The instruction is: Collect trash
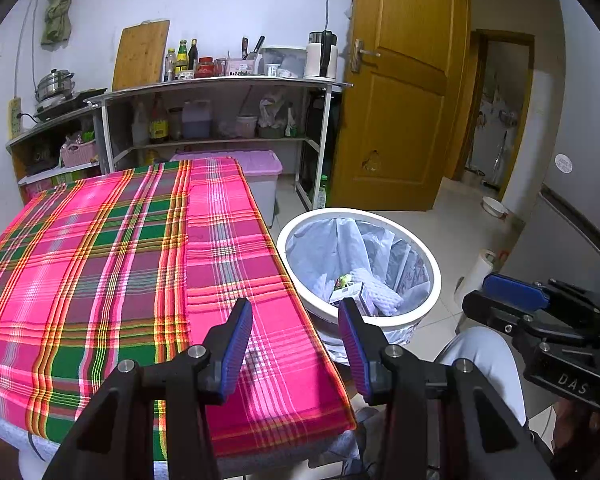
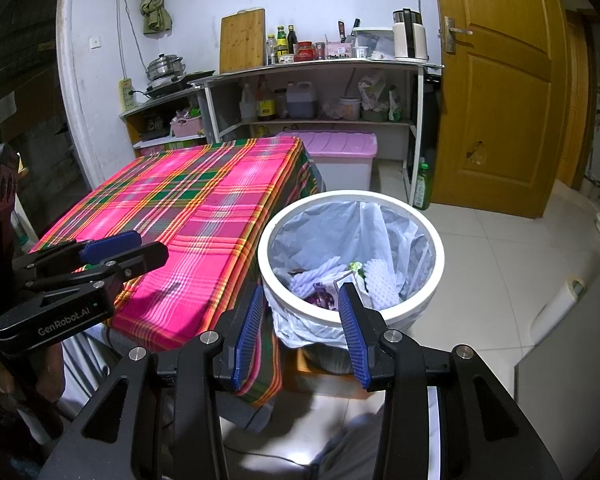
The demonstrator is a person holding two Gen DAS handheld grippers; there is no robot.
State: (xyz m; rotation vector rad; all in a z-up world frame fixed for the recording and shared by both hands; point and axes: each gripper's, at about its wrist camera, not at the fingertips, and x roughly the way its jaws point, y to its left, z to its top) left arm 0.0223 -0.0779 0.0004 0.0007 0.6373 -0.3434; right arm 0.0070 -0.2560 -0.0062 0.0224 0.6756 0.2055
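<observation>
Collection appears complete: we hold both the left hand-held gripper (image 1: pixel 296 344) and right hand-held gripper (image 2: pixel 304 332) spread, empty; trash (image 2: pixel 340 280) lies in the bin (image 2: pixel 412 308); next, we scan the worktop (image 1: pixel 100 260).

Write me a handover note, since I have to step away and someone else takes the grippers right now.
Left gripper: open, empty, over the near edge of the plaid table.
Right gripper: open, empty, facing the trash bin.
Bin stands on the floor beside the table, lined with a bag; foam wraps and a small carton lie inside.
Done: no trash shows on the tablecloth.
Left: nothing visible; check outside these views.
</observation>
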